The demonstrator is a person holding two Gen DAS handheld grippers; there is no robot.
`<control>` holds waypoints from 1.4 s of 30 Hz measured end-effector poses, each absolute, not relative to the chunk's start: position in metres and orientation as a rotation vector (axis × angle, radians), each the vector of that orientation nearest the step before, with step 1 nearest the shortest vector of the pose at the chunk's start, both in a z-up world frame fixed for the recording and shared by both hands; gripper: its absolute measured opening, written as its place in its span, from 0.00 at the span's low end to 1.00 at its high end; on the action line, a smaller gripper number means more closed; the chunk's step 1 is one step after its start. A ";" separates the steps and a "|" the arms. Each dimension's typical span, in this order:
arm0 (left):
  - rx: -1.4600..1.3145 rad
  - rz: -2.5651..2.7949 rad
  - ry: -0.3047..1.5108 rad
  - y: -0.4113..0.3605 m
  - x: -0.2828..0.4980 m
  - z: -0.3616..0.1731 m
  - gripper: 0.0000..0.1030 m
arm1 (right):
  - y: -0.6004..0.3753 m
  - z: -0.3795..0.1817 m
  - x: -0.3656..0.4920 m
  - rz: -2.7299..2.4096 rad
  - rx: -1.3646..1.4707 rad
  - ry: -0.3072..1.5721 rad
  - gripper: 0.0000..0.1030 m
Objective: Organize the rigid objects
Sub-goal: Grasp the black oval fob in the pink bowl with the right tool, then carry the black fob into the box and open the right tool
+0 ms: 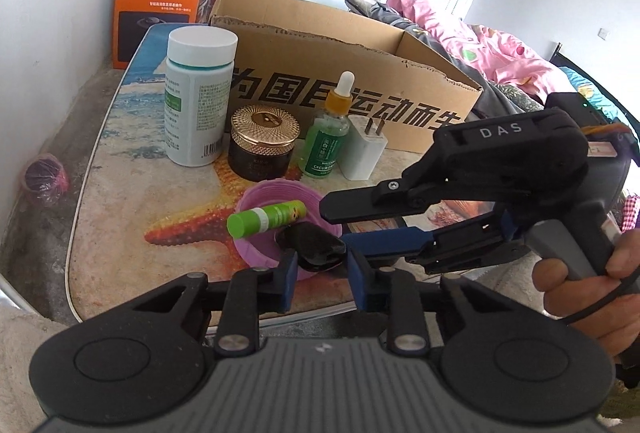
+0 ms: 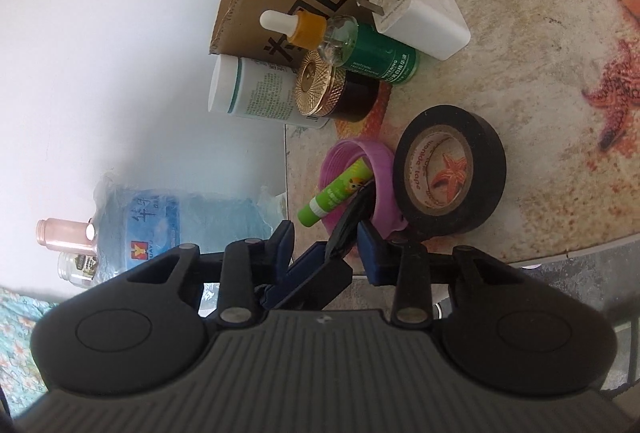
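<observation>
left claw point(image 1: 322, 267) matte black linkage arms, blue finger pads, silver pivot screws, grey ribbed housing, round black side discs, right claw point(image 1: 340, 225) black body marked DAS, grey handle, black cable, bare-skinned hand point(image 1: 588, 285)

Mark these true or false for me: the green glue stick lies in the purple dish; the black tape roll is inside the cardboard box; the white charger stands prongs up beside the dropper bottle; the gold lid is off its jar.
1. The green glue stick lies in the purple dish: true.
2. The black tape roll is inside the cardboard box: false. It sits on the table, right beside the purple dish.
3. The white charger stands prongs up beside the dropper bottle: true.
4. The gold lid is off its jar: false. The lid is on the dark jar.
</observation>
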State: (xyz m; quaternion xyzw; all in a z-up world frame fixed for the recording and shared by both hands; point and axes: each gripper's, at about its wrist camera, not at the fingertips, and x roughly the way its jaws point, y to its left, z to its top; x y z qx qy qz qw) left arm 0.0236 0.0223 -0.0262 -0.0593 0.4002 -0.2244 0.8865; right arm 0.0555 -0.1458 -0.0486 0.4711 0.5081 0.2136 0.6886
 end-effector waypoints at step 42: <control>-0.207 -0.499 0.738 0.033 0.025 0.046 0.27 | -0.148 0.036 0.053 0.660 0.881 0.927 0.13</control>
